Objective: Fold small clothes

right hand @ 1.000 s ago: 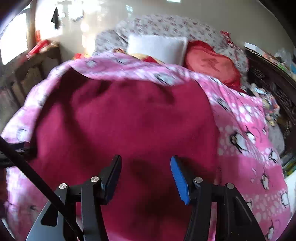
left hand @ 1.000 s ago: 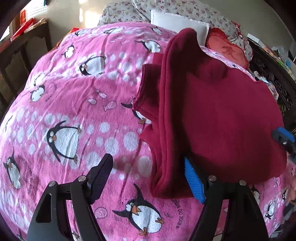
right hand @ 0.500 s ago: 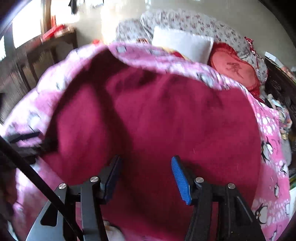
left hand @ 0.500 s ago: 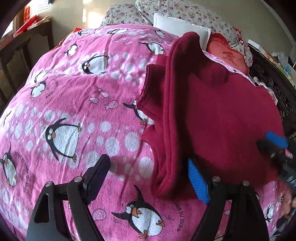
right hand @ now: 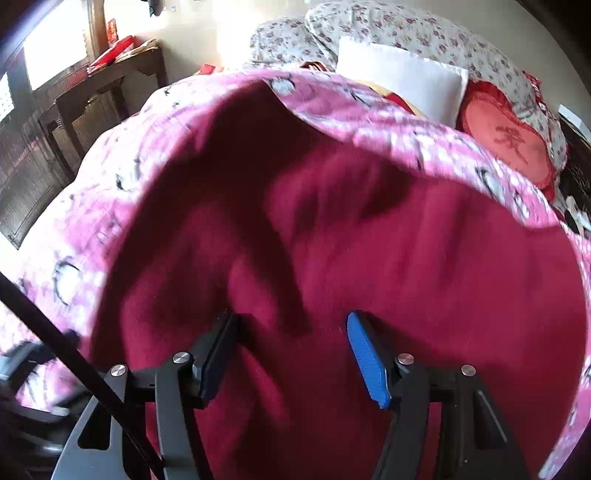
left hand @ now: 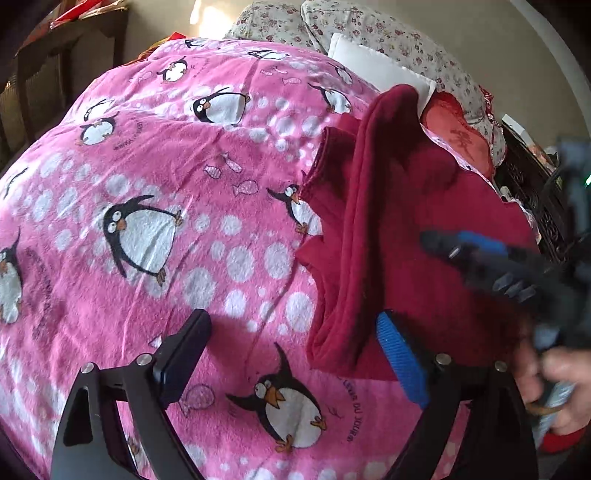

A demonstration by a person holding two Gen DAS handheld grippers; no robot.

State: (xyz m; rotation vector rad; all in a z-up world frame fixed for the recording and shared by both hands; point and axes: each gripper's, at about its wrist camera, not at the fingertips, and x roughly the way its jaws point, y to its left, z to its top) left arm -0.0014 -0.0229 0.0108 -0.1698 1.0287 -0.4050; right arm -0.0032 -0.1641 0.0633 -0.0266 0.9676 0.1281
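Observation:
A dark red garment [left hand: 413,236] lies folded over on the pink penguin blanket [left hand: 155,177], its folded edge running up the middle of the left wrist view. My left gripper [left hand: 291,343] hangs above that edge's near corner, its jaws opening wide, nothing pressed between them. In the right wrist view the same garment [right hand: 369,258] fills the frame. My right gripper [right hand: 291,343] hovers over it with jaws opening and nothing between the pads. The right gripper [left hand: 480,254] also shows blurred at the right of the left wrist view, with a hand [left hand: 554,384] behind it.
White [right hand: 402,74], floral [right hand: 406,26] and red [right hand: 506,140] pillows lie at the head of the bed. Dark wooden furniture [right hand: 74,122] stands to the left, and a dark carved bed frame [left hand: 532,199] to the right.
The right gripper has swept leftward over the garment and come much further into the left wrist view. Both pairs of jaws stand wider. The left gripper has shifted a little and rolled.

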